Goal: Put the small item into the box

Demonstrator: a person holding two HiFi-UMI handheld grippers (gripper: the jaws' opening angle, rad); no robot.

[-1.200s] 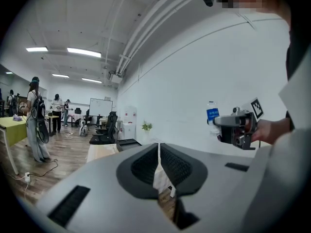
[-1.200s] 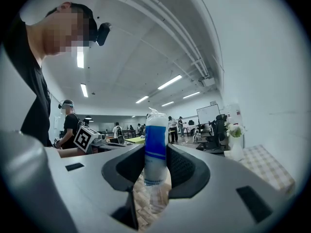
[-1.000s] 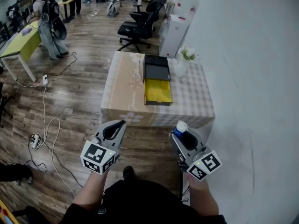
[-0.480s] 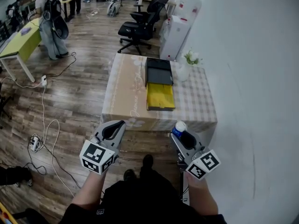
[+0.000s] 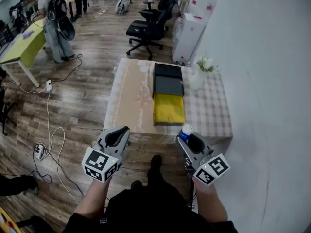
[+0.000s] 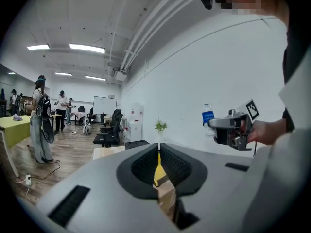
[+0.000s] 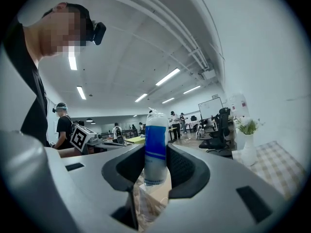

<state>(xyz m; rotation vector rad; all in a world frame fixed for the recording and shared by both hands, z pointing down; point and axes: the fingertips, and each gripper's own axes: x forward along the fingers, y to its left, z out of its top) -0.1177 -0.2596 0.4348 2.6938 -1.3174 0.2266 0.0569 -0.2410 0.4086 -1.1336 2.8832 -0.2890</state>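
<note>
Head view: the table [image 5: 131, 96] and its open box [image 5: 168, 109] have drawn nearer as I approach. Left gripper view: my left gripper [image 6: 159, 153] is closed on nothing. Right gripper view: my right gripper [image 7: 156, 165] clamps the small bottle [image 7: 155, 142], well short of the box.

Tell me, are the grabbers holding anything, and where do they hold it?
The right gripper holds a small bottle, pads on its sides at the blue label. The left gripper holds nothing, jaws together.

- Left gripper [image 5: 121, 131]: grey shell, black ribbed pads [image 6: 177, 165], cube of black-and-white square markers.
- Right gripper [image 5: 187, 140]: same grey and black, marker cube at the rear.
- Worn: black top [image 5: 146, 208], black shoes [image 5: 155, 161].
</note>
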